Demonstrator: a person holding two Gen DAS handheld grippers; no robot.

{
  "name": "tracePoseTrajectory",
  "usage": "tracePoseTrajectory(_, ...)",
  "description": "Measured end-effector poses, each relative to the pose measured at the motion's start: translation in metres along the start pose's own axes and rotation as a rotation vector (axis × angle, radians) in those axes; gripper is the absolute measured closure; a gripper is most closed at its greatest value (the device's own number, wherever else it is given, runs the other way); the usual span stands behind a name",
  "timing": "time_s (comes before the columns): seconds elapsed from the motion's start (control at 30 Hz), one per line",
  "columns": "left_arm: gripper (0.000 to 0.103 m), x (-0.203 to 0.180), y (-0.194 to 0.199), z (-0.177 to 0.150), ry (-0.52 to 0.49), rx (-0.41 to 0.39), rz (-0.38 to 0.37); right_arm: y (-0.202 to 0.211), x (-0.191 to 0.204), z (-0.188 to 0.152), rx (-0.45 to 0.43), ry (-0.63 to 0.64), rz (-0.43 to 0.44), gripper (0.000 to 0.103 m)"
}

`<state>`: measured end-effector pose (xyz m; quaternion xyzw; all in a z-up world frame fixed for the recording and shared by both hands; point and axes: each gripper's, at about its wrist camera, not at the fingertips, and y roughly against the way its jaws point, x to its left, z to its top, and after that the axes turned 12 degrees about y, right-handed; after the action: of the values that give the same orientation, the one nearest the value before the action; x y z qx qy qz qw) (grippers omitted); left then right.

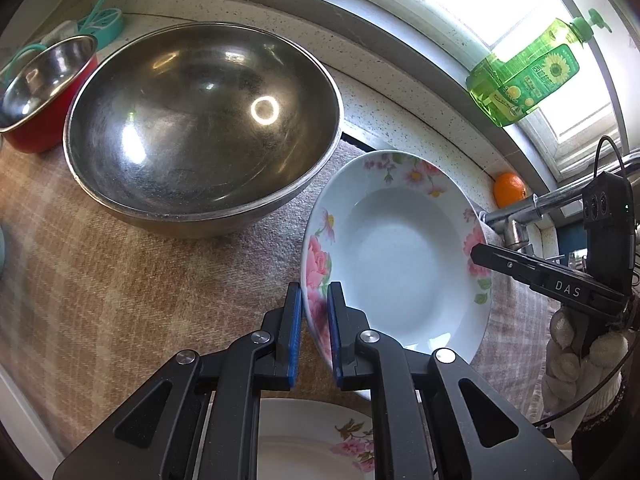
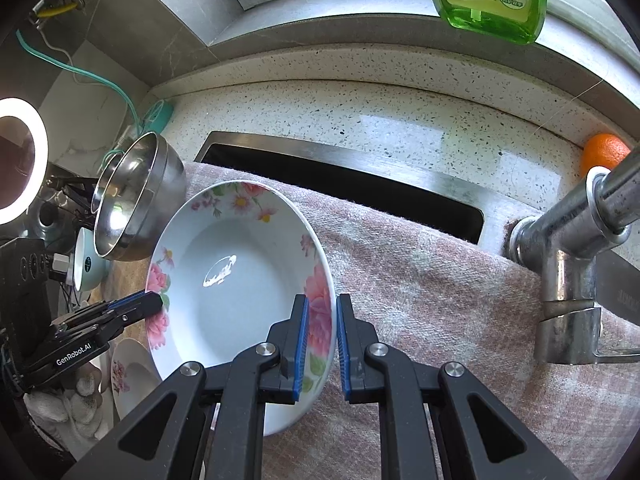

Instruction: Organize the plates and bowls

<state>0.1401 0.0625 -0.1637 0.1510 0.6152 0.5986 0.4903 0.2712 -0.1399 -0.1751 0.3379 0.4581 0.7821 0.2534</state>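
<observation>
Blue ribbed fingers (image 1: pixel 294 332) pinch glossy round floral plate (image 1: pixel 400 256).

The deep plate (image 1: pixel 394 258) at centre frame is pale blue-white, its rim printed with pink roses, small daisies and green leaves. Both tongs (image 1: pixel 314 334) are black with blue pads (image 2: pixel 301 344). The cloth (image 1: pixel 92 280) at lower left is checked in tan, cream and dusty pink — the worktop (image 2: pixel 340 100) speckled off-white. Upper right: a translucent green soap bottle (image 1: pixel 524 76) with a sunflower label. An orange (image 1: pixel 509 189) glows beside it.
</observation>
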Motion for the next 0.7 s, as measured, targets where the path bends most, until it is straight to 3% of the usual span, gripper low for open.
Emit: tracePoseTrajectory(0.7, 0.093, 0.002, 0.035, -0.008, -0.045, -0.019, -0.047, 0.034, 0.022, -0.016, -0.061, -0.051, -0.010, 0.090)
